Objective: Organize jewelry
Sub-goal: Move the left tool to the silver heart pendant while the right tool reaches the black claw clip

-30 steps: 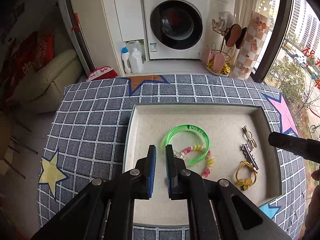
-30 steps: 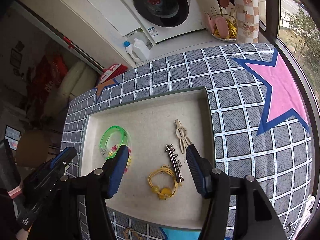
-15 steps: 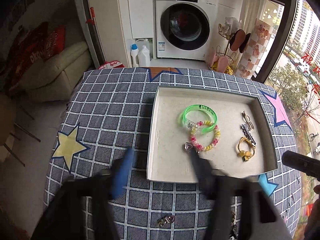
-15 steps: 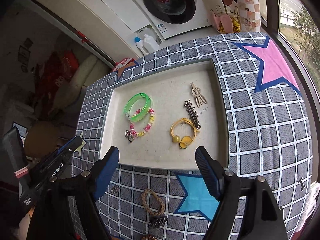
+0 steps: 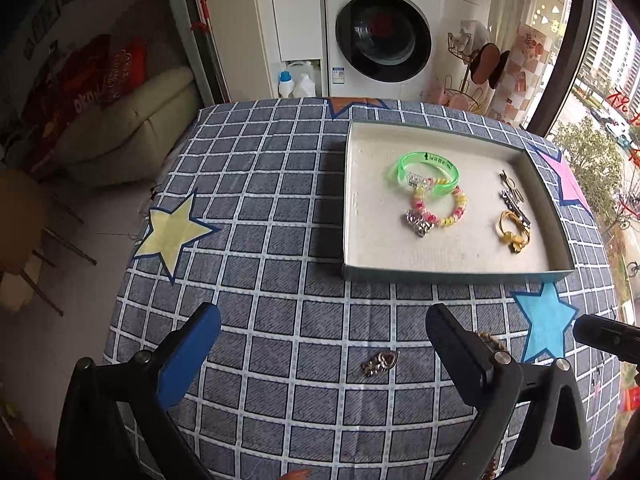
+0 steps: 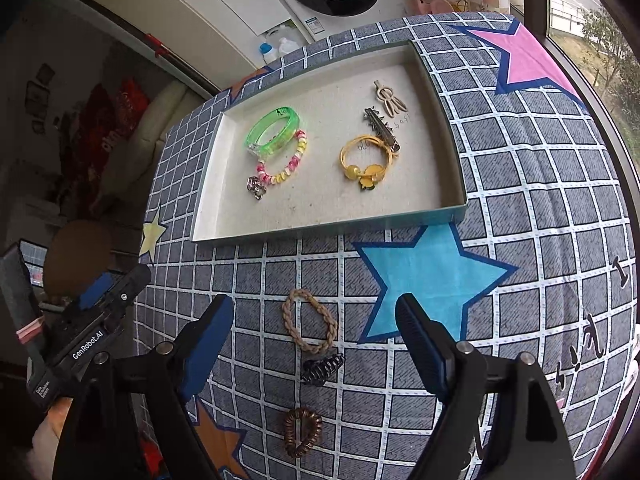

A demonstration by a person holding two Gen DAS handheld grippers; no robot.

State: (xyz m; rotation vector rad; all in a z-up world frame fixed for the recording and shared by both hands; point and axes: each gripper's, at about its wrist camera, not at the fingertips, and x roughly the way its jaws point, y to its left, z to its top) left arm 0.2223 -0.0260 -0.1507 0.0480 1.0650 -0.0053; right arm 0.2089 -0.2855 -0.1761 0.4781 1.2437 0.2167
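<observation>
Tray (image 6: 452, 128) holds bracelets, clips; braided tie (image 6: 310, 322), claw clip (image 6: 322, 368), coil tie (image 6: 302, 432), charm (image 5: 380, 362) left on surface; left tongs (image 5: 322, 344) released, empty; right tongs (image 6: 314, 336) opening, empty

Green bangle (image 5: 425, 173) in tray (image 5: 456, 273)

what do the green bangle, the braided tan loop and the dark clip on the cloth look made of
Green bangle: likely clear plastic or acrylic, since it is glossy, see-through and bright neon.
Braided tan loop: probably a fabric or elastic hair tie, with a matte, plaited surface and a soft, uneven outline.
Dark clip: seems to be hard plastic, dark and faintly shiny with moulded teeth, though metal cannot be ruled out.
</observation>
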